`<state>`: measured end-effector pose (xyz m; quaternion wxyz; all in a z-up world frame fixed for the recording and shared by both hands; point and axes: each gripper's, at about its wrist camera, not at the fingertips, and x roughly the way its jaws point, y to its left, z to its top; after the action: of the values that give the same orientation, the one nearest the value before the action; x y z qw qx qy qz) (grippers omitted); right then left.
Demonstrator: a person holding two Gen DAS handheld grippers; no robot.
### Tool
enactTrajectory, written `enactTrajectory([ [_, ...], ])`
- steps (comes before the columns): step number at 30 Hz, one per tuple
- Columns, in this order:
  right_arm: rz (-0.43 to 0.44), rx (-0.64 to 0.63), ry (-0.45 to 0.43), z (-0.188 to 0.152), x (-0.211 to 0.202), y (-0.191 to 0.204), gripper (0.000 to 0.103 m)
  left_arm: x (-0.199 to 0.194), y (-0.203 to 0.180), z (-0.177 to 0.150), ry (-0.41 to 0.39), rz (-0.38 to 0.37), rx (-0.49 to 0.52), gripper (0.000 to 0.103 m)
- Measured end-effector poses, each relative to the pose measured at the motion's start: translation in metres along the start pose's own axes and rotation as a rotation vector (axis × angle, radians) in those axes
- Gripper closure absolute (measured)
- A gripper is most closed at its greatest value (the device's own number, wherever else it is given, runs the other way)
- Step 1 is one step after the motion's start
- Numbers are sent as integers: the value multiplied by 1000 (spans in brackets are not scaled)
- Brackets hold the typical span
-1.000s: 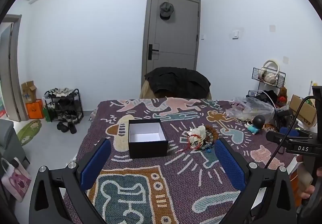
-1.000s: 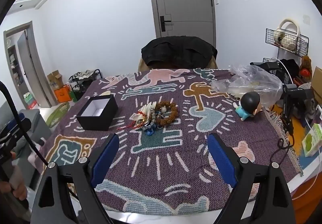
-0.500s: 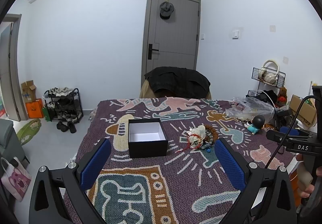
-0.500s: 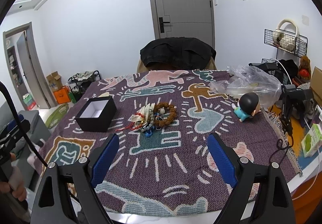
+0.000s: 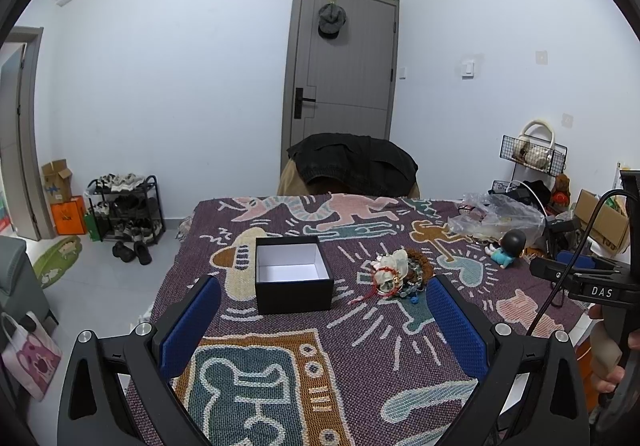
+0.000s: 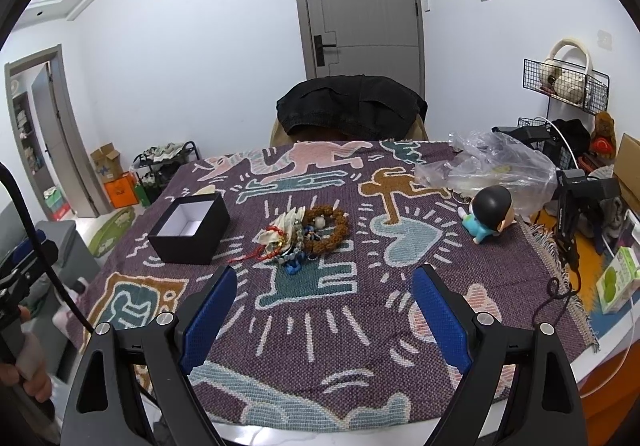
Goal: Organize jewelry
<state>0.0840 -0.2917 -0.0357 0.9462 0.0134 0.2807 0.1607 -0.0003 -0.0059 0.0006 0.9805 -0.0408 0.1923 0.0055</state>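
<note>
In the left wrist view, the left gripper (image 5: 322, 320) was wide open, with nothing between its two blue pads (image 5: 191, 320). It was held above the near part of the patterned cloth (image 5: 360, 346) that covered the table. The black box (image 5: 294, 274) stood on the cloth ahead of the left finger, with its lid off and its white inside visible. The jewelry pile (image 5: 398, 274) lay on the cloth to the right of the box, apart from it, with a red cord reaching toward the box. A small doll with a dark head (image 5: 508, 248) lay further right, near a clear plastic bag (image 5: 496, 213).

In the right wrist view, the right gripper (image 6: 324, 312) was also spread wide and held nothing. It was above the near edge of the cloth (image 6: 360, 326). The jewelry pile (image 6: 308, 232) lay ahead of it in the middle of the cloth, with a brown bead bracelet (image 6: 332, 224) on its right side. The black box (image 6: 190, 228) stood to the left of the pile, not touching it. The doll (image 6: 486, 213) lay to the right, just beside the plastic bag (image 6: 492, 161).
</note>
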Motion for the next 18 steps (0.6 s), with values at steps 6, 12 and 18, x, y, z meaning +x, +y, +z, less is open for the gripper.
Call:
enactTrajectory([
  [6,-4,0,-9,1,-4,0,14,2,-2,-2,6,0,0,0],
  [12,-5,1,-10,2,-4,0,14,1,-3,-1,6,-1,2,0],
  [18,-7,3,-11,3,-5,-2,14,1,-4,-1,5,-1,3,0],
])
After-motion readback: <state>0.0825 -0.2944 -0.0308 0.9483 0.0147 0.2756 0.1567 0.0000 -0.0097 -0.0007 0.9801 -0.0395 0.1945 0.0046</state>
